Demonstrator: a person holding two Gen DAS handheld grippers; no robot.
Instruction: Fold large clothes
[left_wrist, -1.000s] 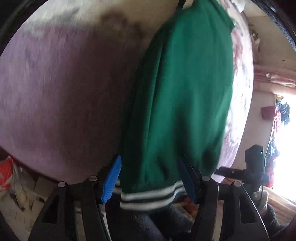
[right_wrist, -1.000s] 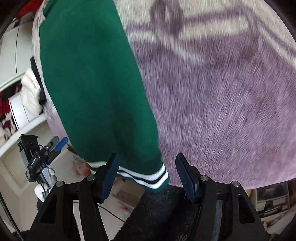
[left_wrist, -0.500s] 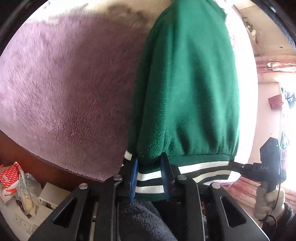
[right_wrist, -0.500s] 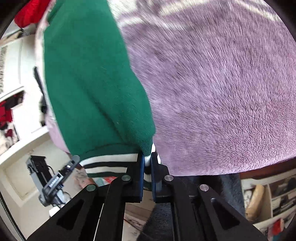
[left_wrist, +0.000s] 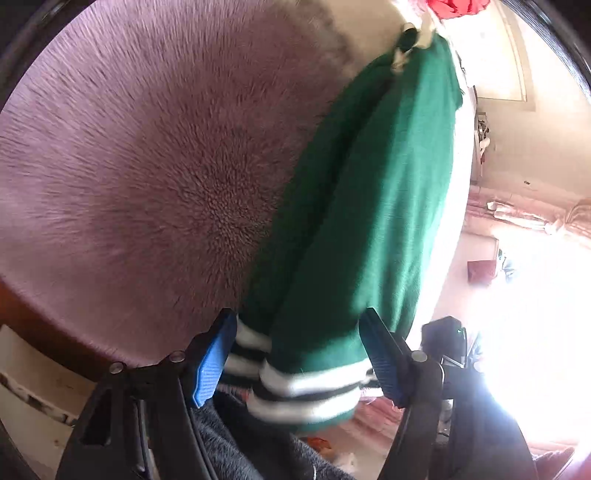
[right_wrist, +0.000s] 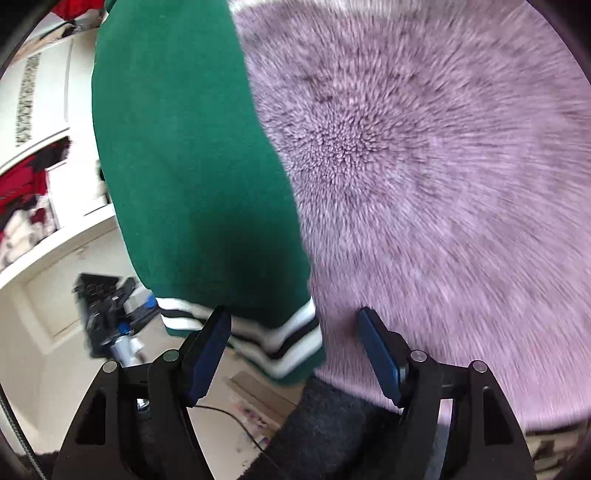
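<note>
Left gripper (left_wrist: 297, 352) is standing spread — blue pads either side of the green garment (left_wrist: 373, 206), striped hem (left_wrist: 306, 384) lying between them, nothing clamped. Right gripper (right_wrist: 293, 349) is likewise gaping wide, with the hem's corner sitting between its fingers. The garment is lying stretched along the edge of the purple fleece blanket (right_wrist: 424, 166), hem hanging just over its near edge.

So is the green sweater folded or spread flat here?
Folded, at least lengthwise: the green sweater lies as a narrow doubled strip on the purple blanket, striped hem layers stacked. Both jaws open.
</note>
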